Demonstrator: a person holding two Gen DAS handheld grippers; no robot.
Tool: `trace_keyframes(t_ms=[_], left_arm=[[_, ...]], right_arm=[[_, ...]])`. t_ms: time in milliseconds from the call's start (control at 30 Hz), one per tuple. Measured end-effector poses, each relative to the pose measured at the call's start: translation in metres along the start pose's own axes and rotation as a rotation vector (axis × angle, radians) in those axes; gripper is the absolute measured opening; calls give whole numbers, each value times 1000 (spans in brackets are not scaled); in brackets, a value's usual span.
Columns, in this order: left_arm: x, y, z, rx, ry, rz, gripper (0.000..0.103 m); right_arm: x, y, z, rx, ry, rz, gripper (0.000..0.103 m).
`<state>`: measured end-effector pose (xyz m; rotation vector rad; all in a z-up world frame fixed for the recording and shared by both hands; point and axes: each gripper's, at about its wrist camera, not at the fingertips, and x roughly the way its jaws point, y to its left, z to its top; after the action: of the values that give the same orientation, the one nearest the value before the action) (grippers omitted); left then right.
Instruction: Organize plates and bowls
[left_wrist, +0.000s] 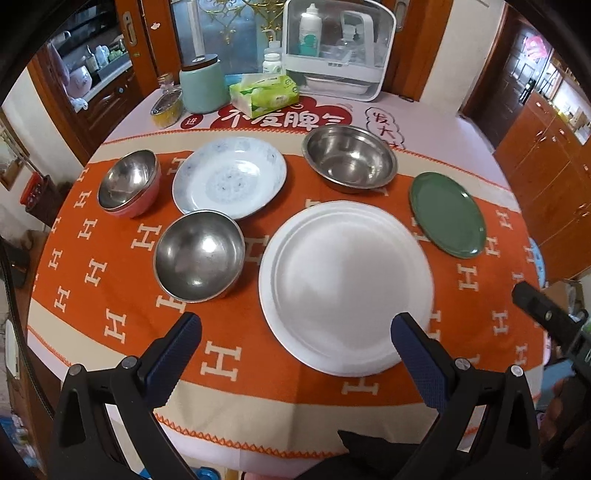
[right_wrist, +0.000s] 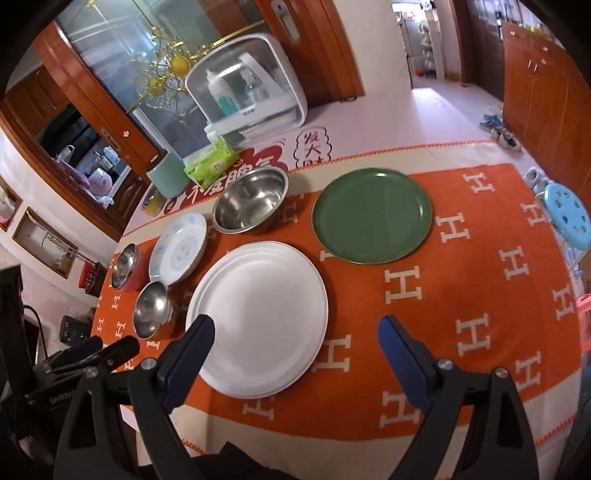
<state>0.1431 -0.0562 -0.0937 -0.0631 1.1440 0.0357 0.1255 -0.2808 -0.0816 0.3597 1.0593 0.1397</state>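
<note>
A large white plate (left_wrist: 343, 284) lies near the front of the orange cloth; it also shows in the right wrist view (right_wrist: 258, 317). A green plate (left_wrist: 447, 214) (right_wrist: 371, 216) lies to its right. A patterned white dish (left_wrist: 229, 177) (right_wrist: 179, 249) and a wide steel bowl (left_wrist: 349, 158) (right_wrist: 251, 201) sit behind. A small steel bowl (left_wrist: 199, 254) (right_wrist: 151, 308) and a pink bowl with a steel one nested in it (left_wrist: 129, 182) (right_wrist: 125, 266) sit left. My left gripper (left_wrist: 295, 332) and right gripper (right_wrist: 295, 332) are open and empty above the front edge.
At the back of the table (left_wrist: 443, 125) stand a white storage box (left_wrist: 338, 48), a green tissue pack (left_wrist: 264, 94), a teal canister (left_wrist: 203, 86) and a yellow jar (left_wrist: 166, 107). A blue stool (right_wrist: 567, 216) stands right of the table.
</note>
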Motion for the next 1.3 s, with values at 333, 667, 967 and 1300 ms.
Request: trace_keyframes(t_ms=[333,667,967,1300], left_arm=[[59,11,7,-57,92,91,102],[114,24,2,-111,160,84,96],[143,27,3,-131,216,46,76],[167,31,5,-168,256,15,48]], right_arm=[[59,-25,11,14,129,43,86],[103,-36,12,3,234,61,63],[127,-46,12,32,272,71,39],[139,-51,13,50,276,116,24]])
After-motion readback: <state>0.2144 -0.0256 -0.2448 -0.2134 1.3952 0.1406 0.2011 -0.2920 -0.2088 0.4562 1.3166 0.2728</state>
